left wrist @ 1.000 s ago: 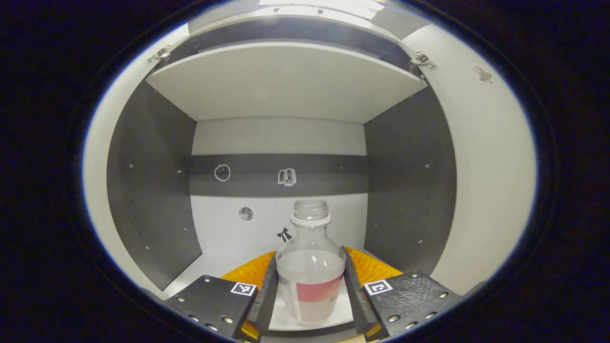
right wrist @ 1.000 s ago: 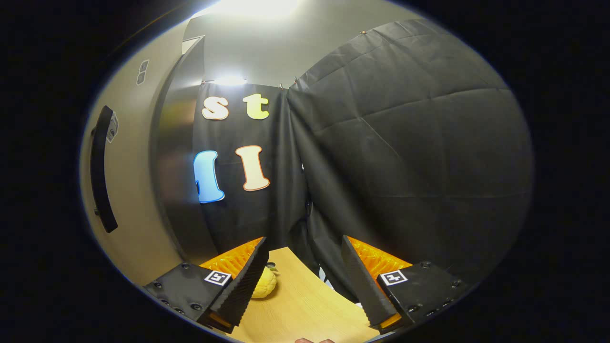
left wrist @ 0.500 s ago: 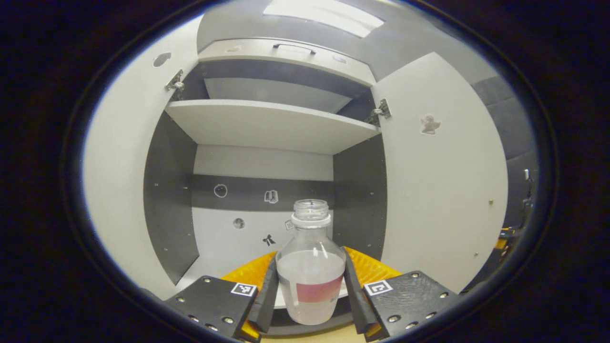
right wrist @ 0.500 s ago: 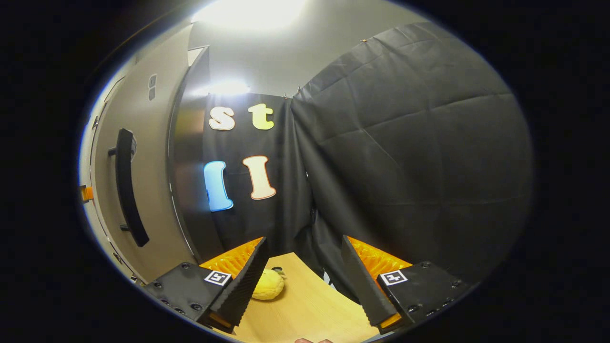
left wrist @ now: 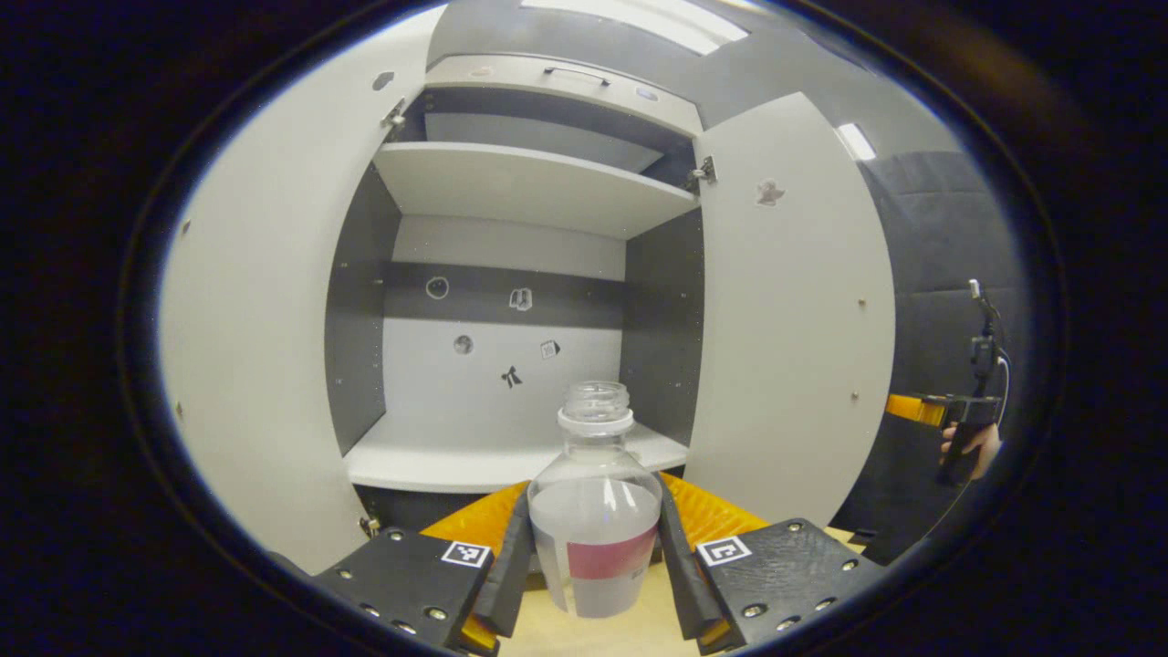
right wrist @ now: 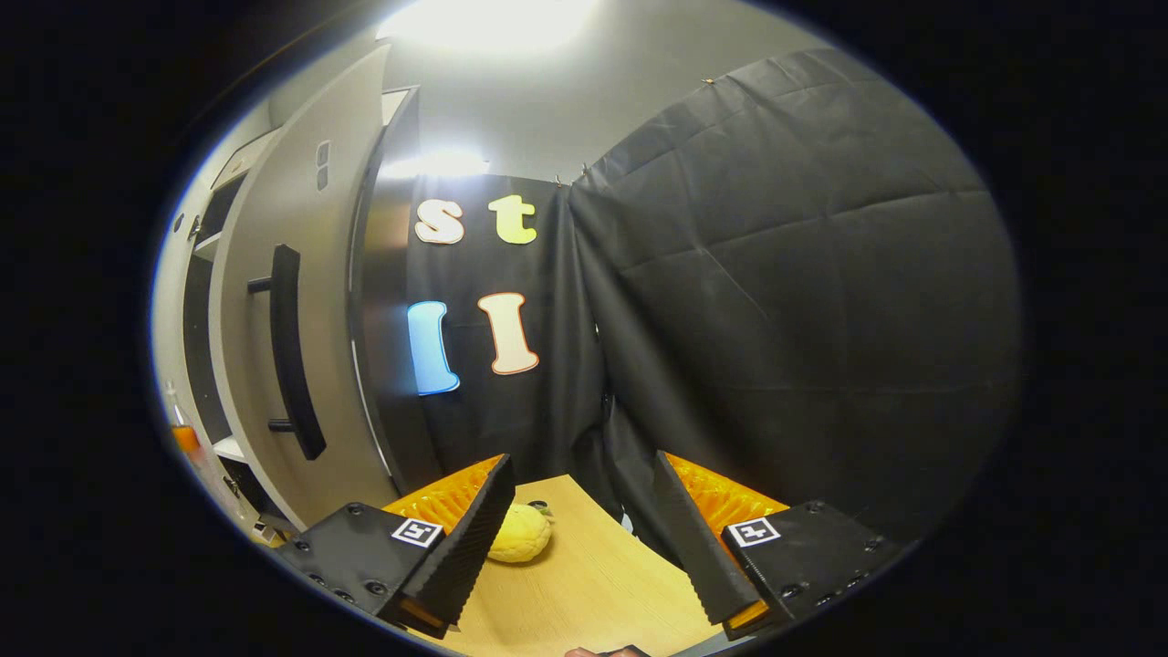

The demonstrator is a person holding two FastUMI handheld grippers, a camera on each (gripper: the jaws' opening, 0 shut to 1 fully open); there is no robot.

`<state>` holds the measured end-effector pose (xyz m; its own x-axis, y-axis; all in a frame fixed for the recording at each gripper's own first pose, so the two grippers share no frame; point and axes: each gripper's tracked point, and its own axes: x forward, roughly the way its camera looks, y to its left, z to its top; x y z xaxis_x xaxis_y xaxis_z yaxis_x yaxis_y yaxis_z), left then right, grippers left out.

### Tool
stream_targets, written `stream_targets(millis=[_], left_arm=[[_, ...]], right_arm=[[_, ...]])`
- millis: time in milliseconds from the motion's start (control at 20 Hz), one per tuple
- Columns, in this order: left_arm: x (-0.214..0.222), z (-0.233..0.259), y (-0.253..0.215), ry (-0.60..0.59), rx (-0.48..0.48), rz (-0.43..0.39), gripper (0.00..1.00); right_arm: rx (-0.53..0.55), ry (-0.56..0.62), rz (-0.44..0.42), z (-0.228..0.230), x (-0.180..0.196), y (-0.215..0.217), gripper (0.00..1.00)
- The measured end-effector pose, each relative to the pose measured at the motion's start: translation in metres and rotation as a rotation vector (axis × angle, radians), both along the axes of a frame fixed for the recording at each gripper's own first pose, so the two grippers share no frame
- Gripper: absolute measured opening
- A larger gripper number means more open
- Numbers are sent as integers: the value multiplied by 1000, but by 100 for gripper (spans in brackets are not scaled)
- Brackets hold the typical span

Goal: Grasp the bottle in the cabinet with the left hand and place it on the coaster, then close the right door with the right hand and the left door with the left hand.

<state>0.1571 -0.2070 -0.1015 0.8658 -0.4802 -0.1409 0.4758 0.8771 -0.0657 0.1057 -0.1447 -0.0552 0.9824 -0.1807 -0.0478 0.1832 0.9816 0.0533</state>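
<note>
- In the left gripper view my left gripper (left wrist: pixel 594 557) is clamped on the bottle (left wrist: pixel 595 525), one finger pressing each side of its lower body.
- The bottle stands upright, long axis vertical, its open capless neck pointing up; clear liquid fills the lower part and a reddish label band wraps the body.
- It hangs in my grip in front of the cabinet (left wrist: pixel 511 274), outside it, above the front edge of the wooden table (left wrist: pixel 630 630).
- That view looks straight into the cabinet: the upper shelf (left wrist: pixel 534 187), small stickers on the back wall, the left door (left wrist: pixel 265 310) and the right door (left wrist: pixel 789 328) both swung open.
- Far to the right in that view, my right gripper (left wrist: pixel 917 411) shows small, with the hand (left wrist: pixel 972 447) holding it.
- The right gripper view instead gives the right door's (right wrist: pixel 310 301) outer face with its dark bar handle (right wrist: pixel 290 351), the black cloth wall, and a yellow lumpy object (right wrist: pixel 520 534) lying on the table (right wrist: pixel 584 584).
- There my right gripper (right wrist: pixel 584 547) holds nothing, its fingers spread well apart above the tabletop.
</note>
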Motion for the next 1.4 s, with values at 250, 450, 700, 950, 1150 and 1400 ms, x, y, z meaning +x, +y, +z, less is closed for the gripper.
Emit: stream_targets(millis=[250, 450, 700, 950, 1150, 1400], left_arm=[[-31, -79, 28, 113, -37, 70, 67], [-50, -137, 34, 206, -81, 85, 67], [-68, -197, 17, 270, -48, 47, 67], [-74, -243, 1, 281, 19, 38, 67], [-84, -271, -9, 276, 80, 25, 67], [-100, -277, -11, 256, 106, 19, 77]], right_arm=[[22, 5, 7, 6, -13, 5, 96], [39, 4, -21, 7, -39, 2, 96], [-14, 34, -62, 5, -70, -8, 96], [-6, 54, -68, 5, -92, -1, 98], [-24, 91, -73, 4, -103, -2, 96], [-18, 112, -62, 0, -102, 10, 98]])
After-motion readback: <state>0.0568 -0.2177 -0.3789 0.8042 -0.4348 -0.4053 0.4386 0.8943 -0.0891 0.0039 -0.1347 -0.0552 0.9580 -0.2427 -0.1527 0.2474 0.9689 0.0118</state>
